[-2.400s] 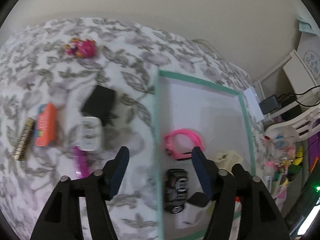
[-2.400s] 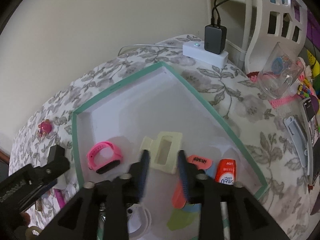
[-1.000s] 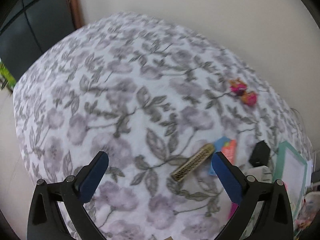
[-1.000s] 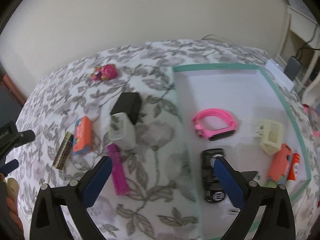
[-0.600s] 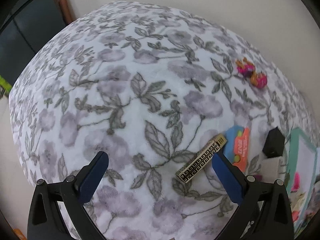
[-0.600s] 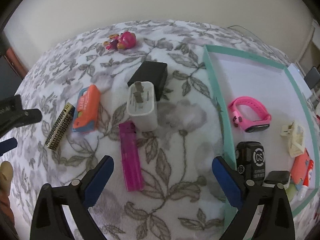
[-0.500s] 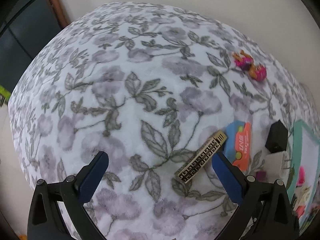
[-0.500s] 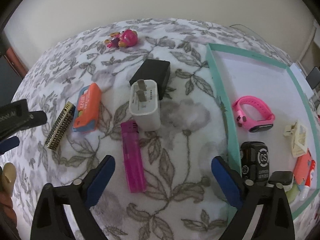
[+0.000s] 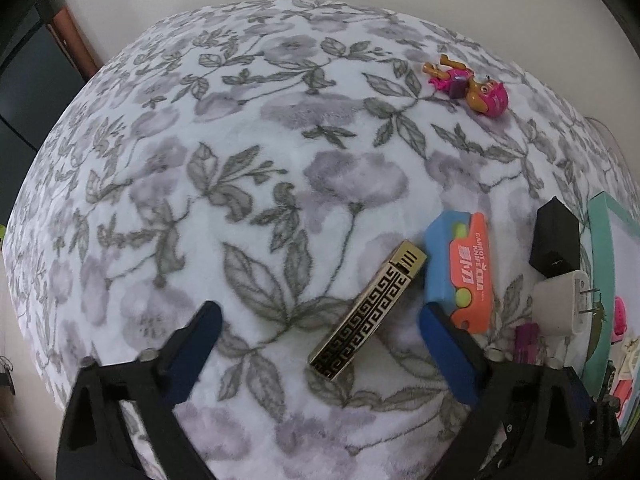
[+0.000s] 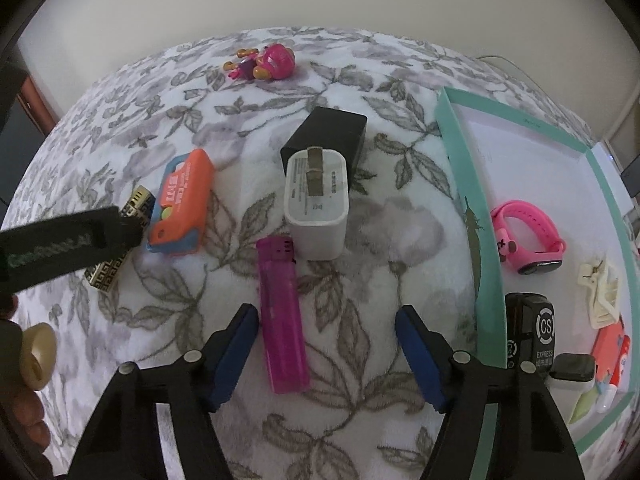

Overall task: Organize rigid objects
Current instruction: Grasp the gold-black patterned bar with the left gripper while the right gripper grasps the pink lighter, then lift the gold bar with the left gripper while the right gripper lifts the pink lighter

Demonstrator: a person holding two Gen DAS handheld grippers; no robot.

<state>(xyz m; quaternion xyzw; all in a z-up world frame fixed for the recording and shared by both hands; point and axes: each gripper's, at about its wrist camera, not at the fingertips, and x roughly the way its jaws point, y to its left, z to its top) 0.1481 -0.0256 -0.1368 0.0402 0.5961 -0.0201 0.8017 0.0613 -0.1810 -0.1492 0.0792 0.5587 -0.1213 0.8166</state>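
Observation:
A gold patterned lighter [image 9: 368,312] lies on the flowered bedspread between the fingers of my left gripper [image 9: 320,316], nearer the right finger. The jaws are closing and the pads stand clear of it. In the right wrist view a magenta lighter [image 10: 282,316] lies between the fingers of my right gripper [image 10: 327,316], close beside the left finger. Those jaws are closing too, without touching it. The left gripper's black body [image 10: 60,244] covers the middle of the gold lighter [image 10: 140,200] there.
An orange-and-blue toy knife [image 10: 180,208] lies by the gold lighter. A white charger [image 10: 316,204] leans on a black charger [image 10: 328,136]. A pink toy figure [image 10: 268,64] lies far back. The teal-rimmed tray [image 10: 460,168] on the right holds a pink watch [image 10: 528,240] and several small items.
Both grippers have sunk toward the bedspread and their jaws have narrowed. The left view has closed in on the gold lighter; the right one has settled over the magenta lighter.

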